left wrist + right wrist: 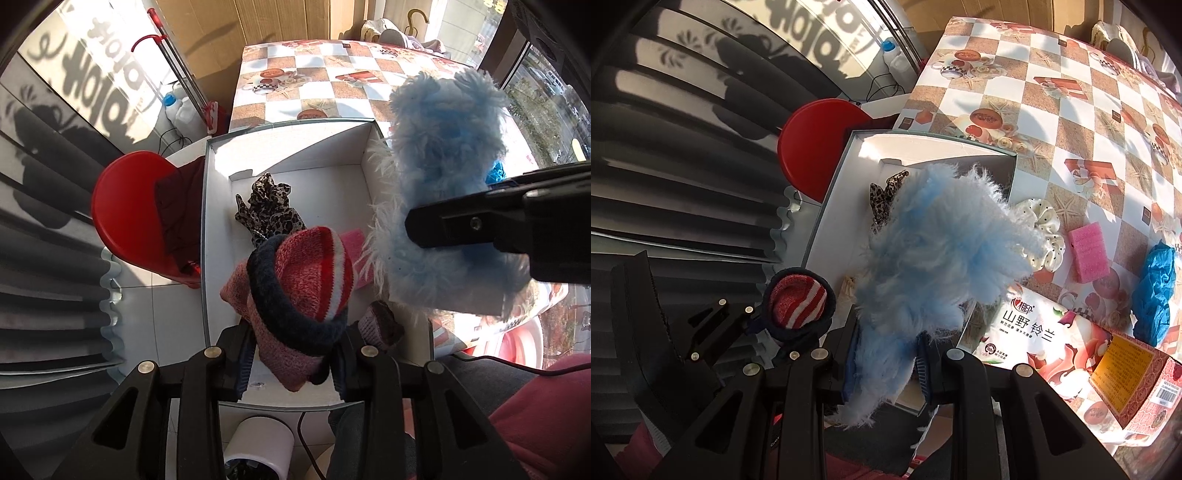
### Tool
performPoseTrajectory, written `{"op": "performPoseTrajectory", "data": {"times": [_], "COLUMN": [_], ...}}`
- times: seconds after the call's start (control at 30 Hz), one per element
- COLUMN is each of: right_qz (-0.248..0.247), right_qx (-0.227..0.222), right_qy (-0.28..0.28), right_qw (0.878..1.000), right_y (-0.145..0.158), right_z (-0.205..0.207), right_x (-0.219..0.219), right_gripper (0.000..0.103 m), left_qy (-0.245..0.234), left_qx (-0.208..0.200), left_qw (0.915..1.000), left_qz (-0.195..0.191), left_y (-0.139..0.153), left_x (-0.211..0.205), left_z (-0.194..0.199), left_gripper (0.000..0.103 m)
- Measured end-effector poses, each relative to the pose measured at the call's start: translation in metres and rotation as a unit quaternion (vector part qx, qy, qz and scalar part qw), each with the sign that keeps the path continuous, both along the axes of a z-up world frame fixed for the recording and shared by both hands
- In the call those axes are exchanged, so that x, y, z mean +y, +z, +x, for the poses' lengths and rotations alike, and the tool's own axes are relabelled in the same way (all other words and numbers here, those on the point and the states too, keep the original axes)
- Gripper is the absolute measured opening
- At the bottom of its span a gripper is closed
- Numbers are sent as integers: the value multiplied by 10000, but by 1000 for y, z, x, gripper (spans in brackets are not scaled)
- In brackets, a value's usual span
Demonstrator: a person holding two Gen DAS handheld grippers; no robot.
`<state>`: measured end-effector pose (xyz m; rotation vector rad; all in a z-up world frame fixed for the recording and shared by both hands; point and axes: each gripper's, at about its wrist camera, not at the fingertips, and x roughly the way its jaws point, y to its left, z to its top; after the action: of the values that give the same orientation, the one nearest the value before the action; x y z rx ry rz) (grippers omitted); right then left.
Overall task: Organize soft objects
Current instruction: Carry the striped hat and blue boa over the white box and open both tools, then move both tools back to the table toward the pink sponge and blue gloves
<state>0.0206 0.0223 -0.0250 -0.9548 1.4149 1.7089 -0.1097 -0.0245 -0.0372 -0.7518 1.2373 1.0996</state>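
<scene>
In the left wrist view, the left claw (295, 354) is clamped narrow on a rolled pink-and-red knit sock (295, 291) with a navy cuff, held over the near end of the open white box (295, 158). Inside the box at 12 o'clock from the sock lies a leopard-print scrunchie (267, 206). At 3 o'clock the right claw (443, 225) comes in from the side, gripping a fluffy blue plush piece (447, 173) above the box's right wall. A red stool (125, 218) stands at 9 o'clock beside the box.

In the right wrist view, the right claw (886, 365) is closed on the blue plush, which hangs over the box. The left claw with its sock sits at 9 o'clock. On the checkered table (1052, 110), at 3 o'clock, lie a white dotted scrunchie (1045, 236), a pink sponge (1087, 251) and a crumpled blue bag (1156, 291). A tissue pack (1049, 339) at 4 o'clock reads "山野铃兰".
</scene>
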Motion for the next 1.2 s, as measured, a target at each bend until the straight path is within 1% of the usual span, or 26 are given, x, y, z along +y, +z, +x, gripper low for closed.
{"op": "performPoseTrajectory", "data": {"times": [0.03,0.07,0.1,0.13,0.17,0.23,0.3,0.37,0.5,0.6,0.67,0.8,0.9,0.97,1.1,1.2], "right_qz": [3,7,11,27,45,56,5,-77,-215,-245,-317,-415,-402,-472,-771,-1024], "right_qx": [-14,-23,-22,-31,-57,-10,-99,-78,108,159,131,108,-149,-369,-616,-650], "right_qy": [6,7,-5,-31,-67,-179,-343,-570,-1222,-1770,-2102,-2720,-3042,-3179,-3300,-3217], "right_qw": [10000,10000,10000,10000,10000,9998,9994,9983,9922,9838,9771,9613,9516,9462,9388,9390], "right_y": [0,0,1,2,2,4,3,2,3,9,12,21,26,22,-4,-32], "right_z": [0,0,0,1,3,9,15,26,63,101,129,196,245,275,321,340], "right_x": [0,0,0,0,0,1,1,0,-3,-7,-10,-18,-25,-29,-34,-29], "right_gripper": [34,44,62,66,72,77,96,102,102,102,102,102,102,102,102,102], "left_qy": [-22,-50,-78,-66,-61,-26,34,65,-32,-237,-443,-892,-1260,-1509,-1961,-2188], "left_qx": [6,3,1,-59,-94,-101,-205,-337,-733,-980,-983,-825,-667,-538,-224,86], "left_qw": [10000,10000,10000,9999,9999,9999,9998,9994,9973,9949,9942,9925,9895,9865,9788,9727], "left_qz": [2,6,23,51,86,100,77,74,39,-48,-46,-104,-224,-337,-554,-768], "left_y": [0,1,2,3,4,5,5,8,20,28,32,27,14,1,-34,-68], "left_x": [0,0,0,0,1,3,5,8,16,27,34,49,61,69,83,92], "left_z": [1,2,3,3,3,2,0,-1,6,23,40,86,126,155,209,244], "left_gripper": [54,63,72,77,86,87,89,89,90,90,90,90,90,90,90,90]}}
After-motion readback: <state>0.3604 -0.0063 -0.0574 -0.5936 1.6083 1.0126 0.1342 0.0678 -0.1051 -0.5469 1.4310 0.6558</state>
